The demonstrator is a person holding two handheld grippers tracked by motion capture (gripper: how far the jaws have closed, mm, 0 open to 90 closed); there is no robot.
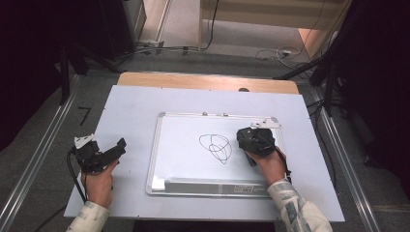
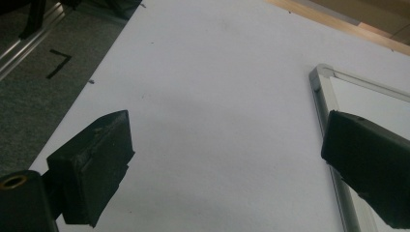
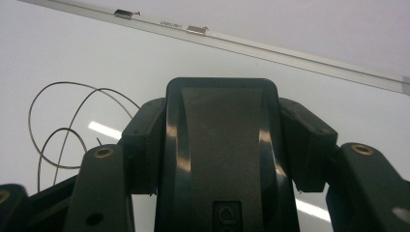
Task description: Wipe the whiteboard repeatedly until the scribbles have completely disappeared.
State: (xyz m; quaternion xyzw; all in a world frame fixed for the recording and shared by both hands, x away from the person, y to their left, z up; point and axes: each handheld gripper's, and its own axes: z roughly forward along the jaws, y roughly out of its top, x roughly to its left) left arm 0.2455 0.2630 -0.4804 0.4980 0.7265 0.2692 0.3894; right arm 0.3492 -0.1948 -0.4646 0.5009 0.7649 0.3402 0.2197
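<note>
A whiteboard (image 1: 155,145) in a silver frame lies flat in the middle of the table. A black looping scribble (image 1: 216,146) is drawn near its centre. My right gripper (image 1: 252,141) rests over the board's right part, just right of the scribble, shut on a black glossy eraser (image 3: 222,145). The right gripper view shows the eraser clamped between the two jaws, with the scribble (image 3: 58,125) to its left. To the left of the board, my left gripper (image 1: 118,145) hovers over the white table cover. It stands open (image 2: 227,130) with nothing between its fingers, and the board's corner (image 2: 319,92) is on its right.
The white cover (image 1: 125,111) spans the table, with a wooden edge (image 1: 208,82) at the far side. A tray strip (image 1: 208,186) runs along the board's near edge and two clips (image 3: 193,29) sit on its far edge. Metal rails and cables lie on the floor around.
</note>
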